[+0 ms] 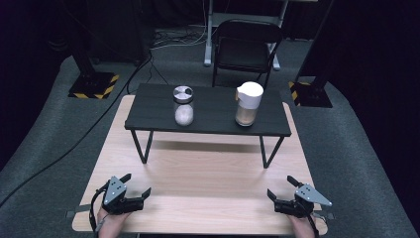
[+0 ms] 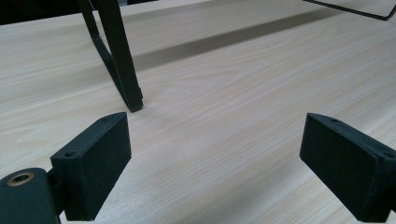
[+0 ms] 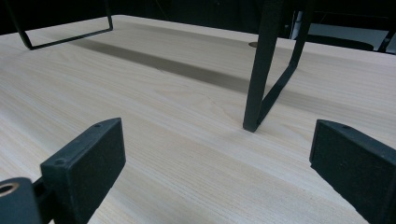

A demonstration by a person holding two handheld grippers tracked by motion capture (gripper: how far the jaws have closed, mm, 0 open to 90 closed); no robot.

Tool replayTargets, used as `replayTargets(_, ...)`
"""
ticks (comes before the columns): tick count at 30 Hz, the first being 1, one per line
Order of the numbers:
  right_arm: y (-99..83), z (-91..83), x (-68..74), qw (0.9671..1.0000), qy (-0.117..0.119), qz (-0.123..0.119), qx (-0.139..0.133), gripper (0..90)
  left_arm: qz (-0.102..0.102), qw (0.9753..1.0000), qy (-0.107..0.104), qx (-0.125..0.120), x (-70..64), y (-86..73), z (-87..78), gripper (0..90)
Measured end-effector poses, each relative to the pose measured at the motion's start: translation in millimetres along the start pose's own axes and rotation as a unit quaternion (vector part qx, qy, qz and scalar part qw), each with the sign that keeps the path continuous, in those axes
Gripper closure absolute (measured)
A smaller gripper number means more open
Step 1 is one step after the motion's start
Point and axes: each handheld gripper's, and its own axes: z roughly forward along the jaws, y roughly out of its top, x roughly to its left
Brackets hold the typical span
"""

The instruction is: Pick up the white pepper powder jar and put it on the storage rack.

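On the small black raised shelf [image 1: 208, 116] standing on the pale wooden table [image 1: 208, 193], a clear glass jar with a metal lid [image 1: 183, 106] and a white-lidded tan canister [image 1: 247, 104] are being kept well apart. Both are judged rigid, smooth, breakable; gripping mid-body is advised. The left gripper [image 1: 137, 188] and right gripper [image 1: 278, 188] are being held spread, empty. The shelf legs [image 2: 116, 56] are being shown close up in the gripper views; the containers are being shown from above.

A pale wooden table [image 1: 208, 173] carries a low black rectangular shelf on thin metal legs [image 1: 208, 116], standing well beyond the fingers. On the shelf stand a clear glass jar with a silver lid [image 1: 183, 105] and a white-lidded jar [image 1: 247, 104], apart.
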Motion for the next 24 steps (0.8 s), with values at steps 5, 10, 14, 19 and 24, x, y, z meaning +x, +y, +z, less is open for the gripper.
replayTargets(5,0.3,-0.1,0.2,1.0000,0.001,-0.001,0.001,2.8,0.000,1.0000,-0.001,-0.001,0.2,-0.2,-0.3,8.4)
replayTargets(10,0.3,0.0,-0.3,1.0000,0.002,-0.002,0.001,3.2,-0.001,1.0000,-0.001,0.000,0.5,0.1,-0.1,8.4)
replayTargets(14,0.6,0.5,-0.6,1.0000,0.003,0.000,0.002,3.3,-0.004,1.0000,-0.002,0.000,1.2,-0.1,-0.2,8.4)
replayTargets(19,0.6,0.5,-0.7,1.0000,0.004,0.000,0.002,3.4,-0.002,1.0000,-0.003,-0.001,1.2,-0.5,-0.4,8.6)
replayTargets(24,0.6,0.4,-0.5,1.0000,0.004,-0.001,0.002,3.5,-0.004,1.0000,-0.003,-0.001,1.5,-0.3,-0.2,8.6)
